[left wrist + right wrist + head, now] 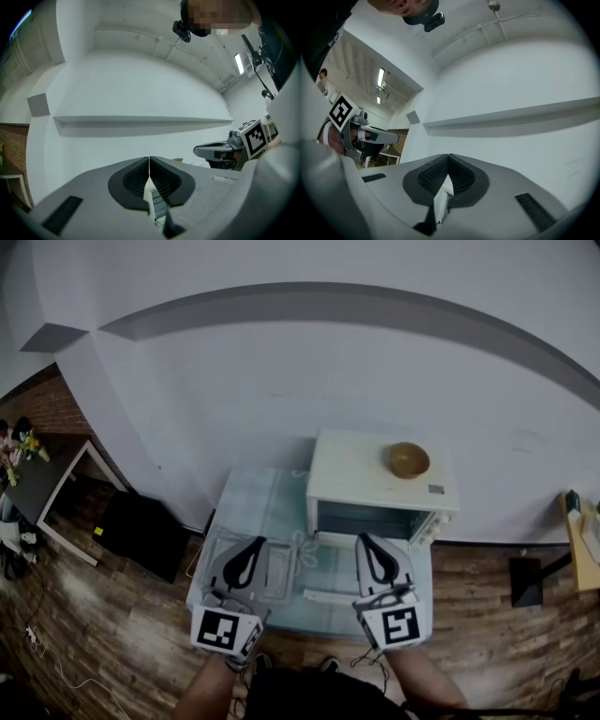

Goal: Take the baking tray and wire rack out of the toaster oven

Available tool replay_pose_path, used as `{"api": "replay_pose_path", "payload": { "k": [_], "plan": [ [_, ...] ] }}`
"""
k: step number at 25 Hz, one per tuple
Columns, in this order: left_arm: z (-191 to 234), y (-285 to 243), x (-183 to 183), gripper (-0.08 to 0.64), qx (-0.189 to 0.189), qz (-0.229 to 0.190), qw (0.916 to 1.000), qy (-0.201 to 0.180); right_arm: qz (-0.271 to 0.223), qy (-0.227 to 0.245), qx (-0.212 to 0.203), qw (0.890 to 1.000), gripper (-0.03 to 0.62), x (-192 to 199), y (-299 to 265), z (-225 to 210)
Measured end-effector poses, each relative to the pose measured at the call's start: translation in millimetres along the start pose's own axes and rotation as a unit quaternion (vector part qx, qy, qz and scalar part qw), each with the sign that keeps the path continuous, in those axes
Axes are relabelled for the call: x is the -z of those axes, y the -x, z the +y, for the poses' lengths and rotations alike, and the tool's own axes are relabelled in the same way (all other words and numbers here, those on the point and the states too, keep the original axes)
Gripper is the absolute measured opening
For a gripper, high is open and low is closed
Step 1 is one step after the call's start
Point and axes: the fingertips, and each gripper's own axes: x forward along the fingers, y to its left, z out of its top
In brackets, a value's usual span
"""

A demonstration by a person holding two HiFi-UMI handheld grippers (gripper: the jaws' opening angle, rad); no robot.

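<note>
The left gripper and right gripper are held side by side over the near part of the table, jaws clenched on nothing. The wire rack is seen lying left of the open toaster oven, on which a wooden bowl is set.

Even, dim indoor light is filling all views; fisheye distortion is bending edges, corners are vignetting dark, details staying soft.

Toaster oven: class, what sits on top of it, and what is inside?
A wooden bowl sits on the toaster oven, on its white top. The inside is dark; its contents cannot be made out.
</note>
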Motion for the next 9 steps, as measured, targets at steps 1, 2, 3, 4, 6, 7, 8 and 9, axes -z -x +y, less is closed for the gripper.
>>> {"api": "replay_pose_path", "payload": {
  "k": [1,2,3,4,6,7,8,9],
  "plan": [
    [2,1,1,0.008,0.001,0.000,1.0000,0.001,0.001,0.001,0.001,1.000,0.006,1,-1,2],
    [4,2,3,0.008,0.002,0.001,1.0000,0.000,0.002,0.002,0.002,1.000,0.006,2,-2,4],
    [7,4,6,0.008,0.003,0.003,1.0000,0.000,0.004,0.003,0.003,1.000,0.006,2,-4,6],
    [11,5,9,0.008,0.005,0.005,1.0000,0.000,0.005,0.004,0.005,1.000,0.006,2,-6,9],
    [20,8,12,0.008,0.009,0.009,0.9999,0.002,0.006,0.003,0.008,1.000,0.006,1,-11,16],
    [25,9,13,0.008,0.011,0.009,0.9999,0.002,0.007,0.003,0.010,1.000,0.006,0,-14,20],
    [30,10,14,0.008,0.013,0.010,0.9999,0.002,0.007,0.003,0.012,1.000,0.006,0,-16,25],
    [36,11,14,0.008,0.015,0.010,0.9998,0.002,0.008,0.004,0.013,1.000,0.006,-1,-19,29]
  ]
}}
